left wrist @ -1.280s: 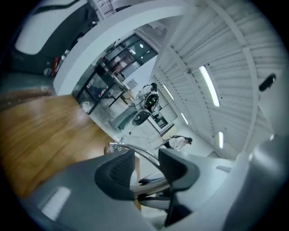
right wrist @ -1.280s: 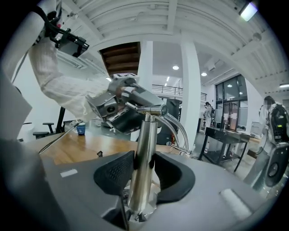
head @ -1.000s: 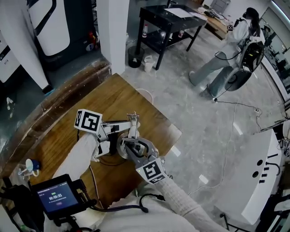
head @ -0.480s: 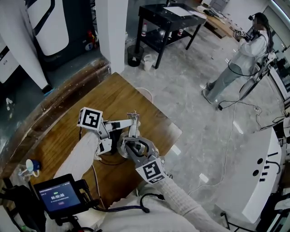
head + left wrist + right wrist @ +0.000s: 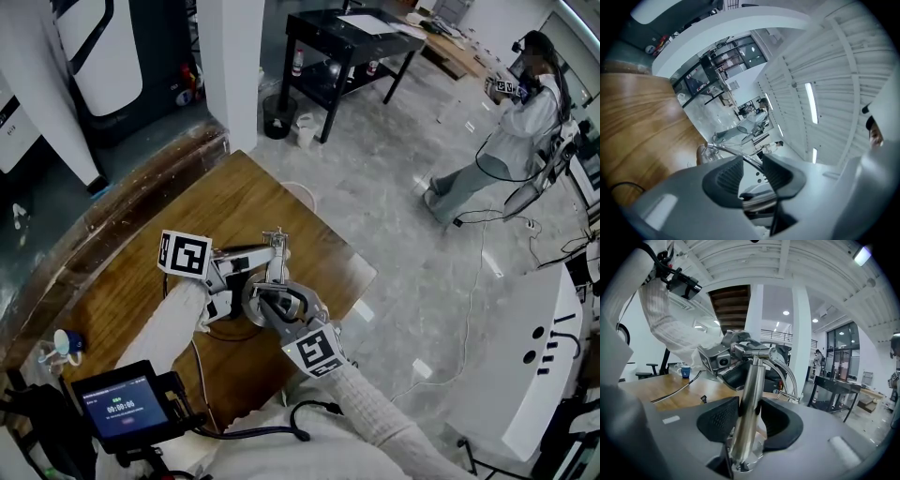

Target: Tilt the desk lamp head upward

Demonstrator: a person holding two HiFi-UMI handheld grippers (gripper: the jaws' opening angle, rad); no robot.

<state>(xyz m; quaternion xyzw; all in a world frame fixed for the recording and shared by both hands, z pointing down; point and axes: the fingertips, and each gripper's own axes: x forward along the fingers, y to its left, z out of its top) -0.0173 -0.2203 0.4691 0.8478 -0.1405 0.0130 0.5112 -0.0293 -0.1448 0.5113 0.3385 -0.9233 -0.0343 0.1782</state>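
A chrome desk lamp [image 5: 275,255] stands near the right edge of the wooden table [image 5: 131,234]. My right gripper [image 5: 272,305] is shut on its upright post [image 5: 752,385], a pad pressing each side just above the base. My left gripper [image 5: 246,267] reaches in from the left at the top of the lamp. Its jaws are closing with the lamp's thin curved rod [image 5: 726,149] and part of the head between them. In the left gripper view a gap still shows between the pads [image 5: 729,178] of the left gripper [image 5: 752,164]. The right gripper view shows my right gripper [image 5: 750,406] from behind.
A black cable [image 5: 197,361] runs across the table toward me. A blue cup [image 5: 66,345] stands at the near left, beside a device with a lit screen [image 5: 117,405]. The table edge [image 5: 361,272] drops off just right of the lamp. A person [image 5: 506,122] stands far off.
My left gripper has shifted slightly at the lamp's top. The right gripper and the lamp post have stayed put. The person in the background has walked off to the right.
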